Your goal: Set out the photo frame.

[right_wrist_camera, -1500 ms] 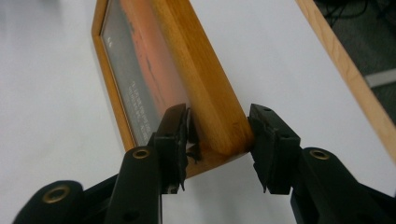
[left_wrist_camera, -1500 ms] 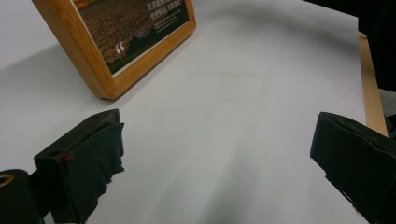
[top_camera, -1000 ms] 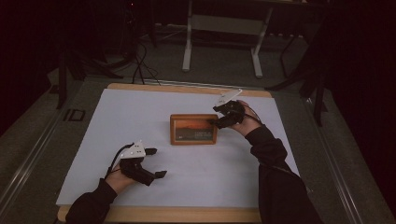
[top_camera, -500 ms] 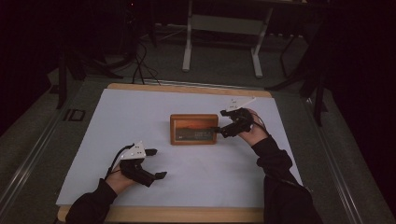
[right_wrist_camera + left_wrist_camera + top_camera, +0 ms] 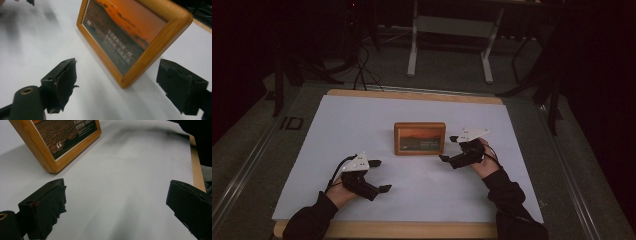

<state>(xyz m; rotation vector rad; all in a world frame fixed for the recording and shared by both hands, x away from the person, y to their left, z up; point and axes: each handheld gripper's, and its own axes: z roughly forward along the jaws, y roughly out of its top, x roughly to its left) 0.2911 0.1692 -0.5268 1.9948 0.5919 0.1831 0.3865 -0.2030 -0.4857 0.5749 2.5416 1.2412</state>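
A wooden picture frame point(image 5: 419, 138) with an orange sunset picture stands upright near the middle of the white table top point(image 5: 362, 120). My right gripper point(image 5: 449, 149) is open just right of the frame's lower right corner, jaws pointing left at it. In the right gripper view the frame point(image 5: 130, 37) sits close ahead, its corner between the spread jaws of that gripper point(image 5: 117, 82) but beyond them. My left gripper point(image 5: 380, 175) is open near the front left, holding nothing. In the left gripper view the frame point(image 5: 50, 145) lies ahead to the left of that gripper point(image 5: 117, 207).
A wooden table edge point(image 5: 412, 230) runs along the front and another along the back. Beyond the table are a metal stand point(image 5: 449, 45) and cables point(image 5: 362, 65) on the dark floor. Bare white surface surrounds the frame.
My right gripper has come away from the frame's upper right corner and moved down toward the person, to beside its lower right corner. The left gripper has stayed put.
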